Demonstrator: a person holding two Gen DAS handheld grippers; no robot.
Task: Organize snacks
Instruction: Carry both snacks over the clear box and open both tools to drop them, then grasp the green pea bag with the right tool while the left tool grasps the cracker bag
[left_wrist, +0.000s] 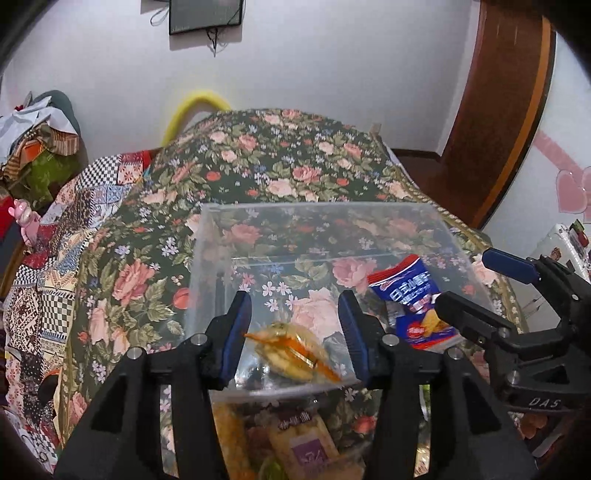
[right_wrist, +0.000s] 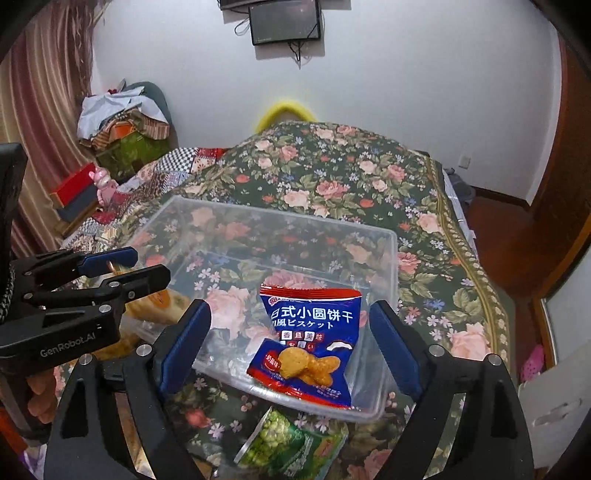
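A clear plastic bin stands on a floral bedspread. Inside lie a clear yellow-orange snack packet and a blue biscuit packet. My left gripper is open and empty, hovering just above the yellow packet at the bin's near edge. My right gripper is open and empty, its fingers on either side of the blue packet without touching it. Each gripper shows in the other's view, the right and the left.
Several snacks lie on the bedspread in front of the bin: a purple-labelled packet, a yellow packet and a green pea packet. A patchwork quilt and a pile of clutter lie to the left. A wooden door stands on the right.
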